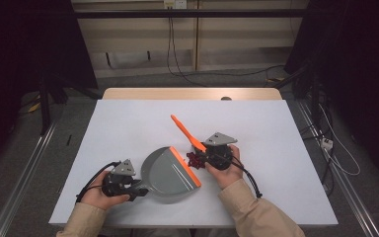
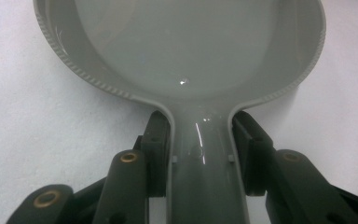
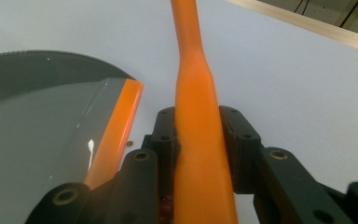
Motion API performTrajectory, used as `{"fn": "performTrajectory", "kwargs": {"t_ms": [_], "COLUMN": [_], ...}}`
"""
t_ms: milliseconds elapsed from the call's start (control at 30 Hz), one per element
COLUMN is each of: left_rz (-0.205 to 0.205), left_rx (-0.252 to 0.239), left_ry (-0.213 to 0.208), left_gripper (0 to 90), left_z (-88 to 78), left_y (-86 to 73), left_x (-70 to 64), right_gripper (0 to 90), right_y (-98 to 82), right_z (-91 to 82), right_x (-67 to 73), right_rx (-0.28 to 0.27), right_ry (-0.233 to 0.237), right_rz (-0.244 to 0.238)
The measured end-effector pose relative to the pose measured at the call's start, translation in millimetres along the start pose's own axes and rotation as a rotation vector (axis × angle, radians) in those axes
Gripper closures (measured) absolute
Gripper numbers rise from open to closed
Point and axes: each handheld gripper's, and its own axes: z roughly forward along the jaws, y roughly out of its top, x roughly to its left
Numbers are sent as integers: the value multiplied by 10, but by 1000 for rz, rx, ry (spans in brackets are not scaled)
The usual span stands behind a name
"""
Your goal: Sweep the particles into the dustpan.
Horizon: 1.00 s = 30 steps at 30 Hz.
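L gripper [image 1: 137,191] jaws clamped dustpan [image 1: 170,171] handle, pan flat on bench [image 1: 128,123], orange lip toward red bits [image 1: 194,159] to catch them. R gripper [image 1: 203,157] jaws gripped brush [image 1: 187,132] handle, head down for sweeping.

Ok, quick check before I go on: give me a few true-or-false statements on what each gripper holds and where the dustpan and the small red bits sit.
1. The left gripper clamps the grey plastic dustpan by its handle. True.
2. The right gripper is open and holds nothing. False: it is shut on the orange brush handle.
3. The dustpan's orange lip faces the right gripper. True.
4. The dark red bits lie inside the dustpan. False: they sit on the white table, just outside the lip.
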Motion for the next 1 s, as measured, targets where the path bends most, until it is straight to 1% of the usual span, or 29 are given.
{"fn": "performTrajectory", "kwargs": {"t_ms": [100, 200, 333, 600, 700, 800, 1000], "left_rz": [-3, 6, 5, 18, 9, 10, 21], "left_rx": [-2, 5, 4, 14, 5, 9, 18], "left_ry": [-2, 1, -8, -21, -24, -25, -27], "left_gripper": [623, 623, 624, 623, 623, 623, 622], "left_z": [-2, -4, 7, 26, 32, 33, 42], "left_y": [4, 10, 11, 38, 44, 47, 66], "left_x": [-1, 2, -5, -27, -31, -35, -51], "right_gripper": [695, 694, 691, 690, 690, 690, 689], "right_y": [1, -1, 0, -6, -5, -3, 2], "right_z": [9, 15, 27, 29, 31, 35, 36], "right_x": [29, 57, 84, 114, 119, 128, 162], "right_rx": [-3, -5, -5, -10, -10, -9, -11], "right_ry": [-5, -8, -4, -2, -1, 2, 20], "right_rz": [12, 24, 38, 50, 54, 55, 74]}}
